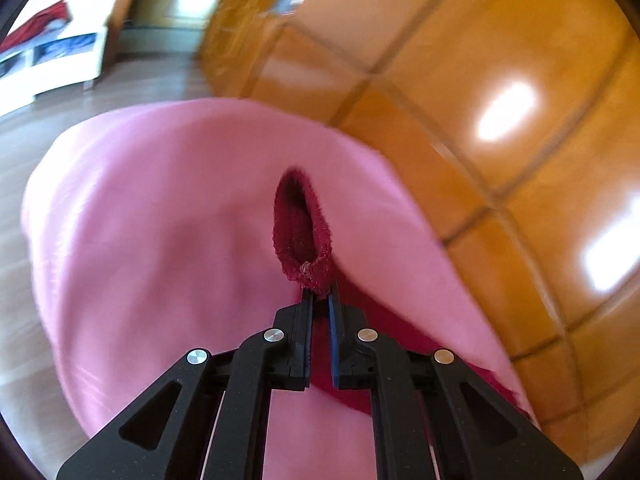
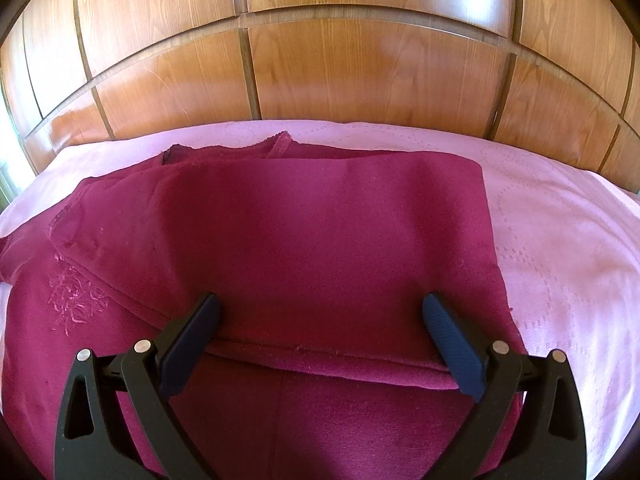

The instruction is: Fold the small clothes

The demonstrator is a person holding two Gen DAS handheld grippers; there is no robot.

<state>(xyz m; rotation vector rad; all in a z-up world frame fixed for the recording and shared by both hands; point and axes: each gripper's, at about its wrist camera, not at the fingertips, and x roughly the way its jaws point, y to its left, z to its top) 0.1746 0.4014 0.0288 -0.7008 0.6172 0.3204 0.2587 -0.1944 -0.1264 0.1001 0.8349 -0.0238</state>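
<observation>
maroon garment (image 2: 320, 232): I see it part-folded on pink bedspread (image 2: 560, 220)
left tool (image 1: 319, 294): pinching garment's cuff (image 1: 304, 232)
right tool (image 2: 320, 312): spread wide above garment

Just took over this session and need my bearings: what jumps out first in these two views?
The dark red garment dominates the right wrist view, spread partly folded on the pink bedcover, with the right gripper wide open over its folded hem. In the left wrist view, the left gripper is pinched shut on a looped edge of that garment, lifting it above the bedcover. Glossy wooden wardrobe panels fill the background.
</observation>
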